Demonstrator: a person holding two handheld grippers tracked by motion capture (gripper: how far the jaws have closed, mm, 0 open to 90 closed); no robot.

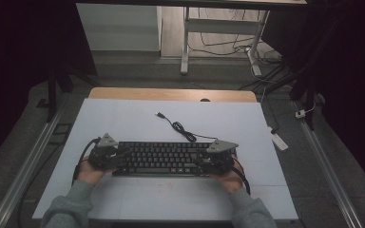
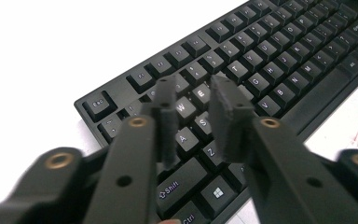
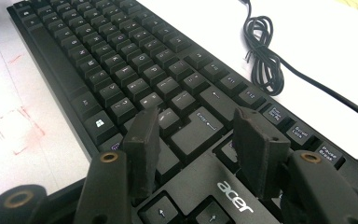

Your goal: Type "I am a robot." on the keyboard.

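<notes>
— At nine o'clock of the keyboard (image 1: pixel 164 159), what of the left gripper (image 1: pixel 121 153)?
— Hovering over the left-hand keys, jaws a narrow gap apart, nothing clenched between them, pads off the keycaps.
— And at three o'clock?
— Right gripper (image 1: pixel 203 160), jaws spread wider over the Enter key (image 3: pixel 198 127), likewise released, empty.
— Counted up?
— Two grippers, two hands, one keyboard, one cable (image 1: pixel 180 127).
— Looks of the keyboard?
— Black, full rows of white-lettered keys, a brand name in white near the arrow keys; lying flat and square on the white table (image 1: pixel 123 118), centred close to six o'clock.
— Around it?
— Cable running off from one o'clock, loosely bunched, plug end at twelve. Faint red marks (image 3: pixel 16 128) on the tabletop near the front edge. Nothing blocking either gripper.
</notes>
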